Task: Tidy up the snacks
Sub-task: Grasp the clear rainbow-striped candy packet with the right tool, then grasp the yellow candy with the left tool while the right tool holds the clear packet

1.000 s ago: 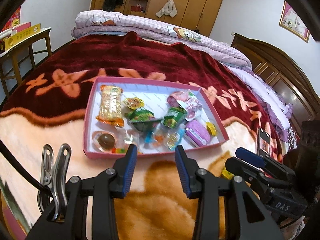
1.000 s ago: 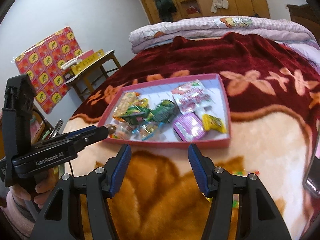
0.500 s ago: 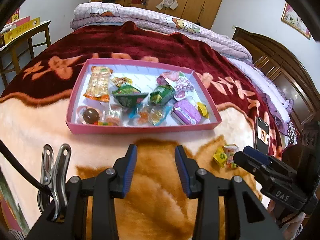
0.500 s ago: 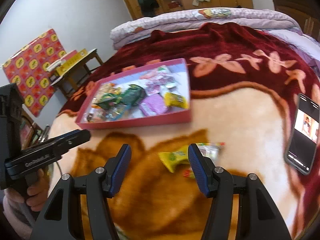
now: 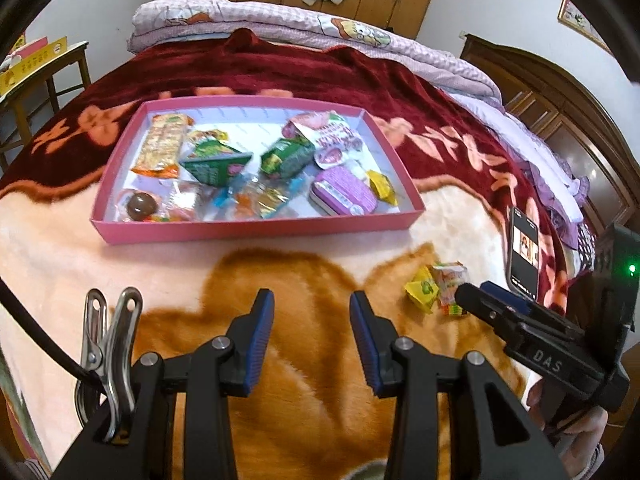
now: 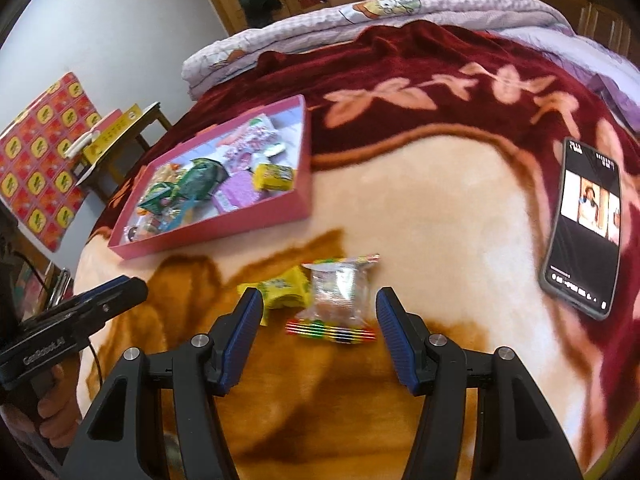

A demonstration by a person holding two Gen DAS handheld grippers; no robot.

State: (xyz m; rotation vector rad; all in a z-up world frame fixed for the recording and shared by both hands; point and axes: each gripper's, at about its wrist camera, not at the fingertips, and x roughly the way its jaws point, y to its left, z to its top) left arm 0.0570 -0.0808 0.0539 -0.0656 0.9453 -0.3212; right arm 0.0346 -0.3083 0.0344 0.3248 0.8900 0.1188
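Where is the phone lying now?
In the right wrist view the phone lies screen-up on the blanket at the right side, apart from the clear snack packet and far from the pink tray.

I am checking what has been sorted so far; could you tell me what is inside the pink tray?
The pink tray holds wrapped snacks: an orange cracker pack, green packets and a purple tin. What lies beneath the pile is covered.

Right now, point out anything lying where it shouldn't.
Two snacks lie loose on the blanket, outside the pink tray: a yellow packet and a clear wrapped candy, side by side. A phone lies on the blanket too.
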